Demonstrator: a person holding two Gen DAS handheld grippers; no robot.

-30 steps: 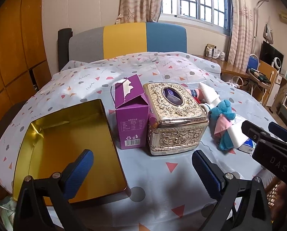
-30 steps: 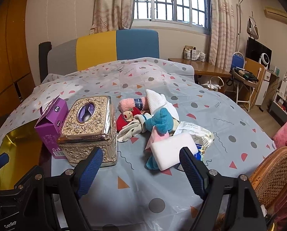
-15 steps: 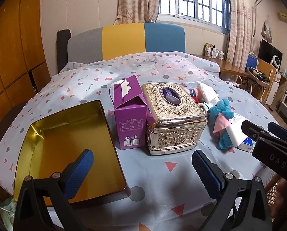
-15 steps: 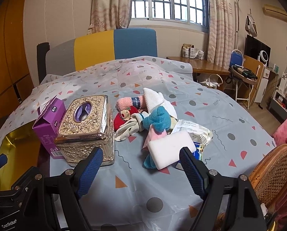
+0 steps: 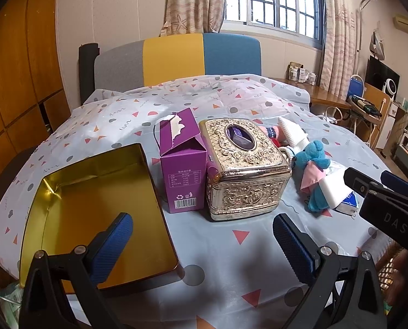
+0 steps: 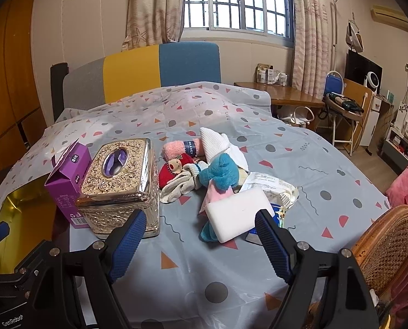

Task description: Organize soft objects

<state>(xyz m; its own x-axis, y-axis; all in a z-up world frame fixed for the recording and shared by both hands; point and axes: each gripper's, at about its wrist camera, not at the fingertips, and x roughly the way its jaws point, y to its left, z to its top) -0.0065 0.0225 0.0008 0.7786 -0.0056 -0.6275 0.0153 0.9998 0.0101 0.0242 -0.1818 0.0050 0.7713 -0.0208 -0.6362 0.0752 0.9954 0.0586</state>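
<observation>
Nearest of all, the right hand-held gripper (image 6: 201,242) hangs low over the patterned plastic cloth on the counter (image 6: 327,181), its blue-padded fingers spread wide with nothing between them. Just ahead of it and a touch to its right lies the white rectangular foam sponge (image 6: 238,212), its long axis running crosswise to the fingers and tilted a little, so a straight push forward would bring the jaws either side of its short width. The left hand-held gripper (image 5: 201,242) is likewise agape and empty, but it faces the shallow gold metal tin tray (image 5: 75,189) and sits well to the left of the sponge, so the right hand looks the nearer one for a first pick. The sponge rests against the blue plush toy with a pink cloth (image 6: 220,174), which lies right of the ornate gold tissue box (image 6: 121,181). Behind the toy huddle a red stuffed doll (image 6: 173,168), a rolled pink towel (image 6: 180,148) and a white knitted cloth (image 6: 214,144).
</observation>
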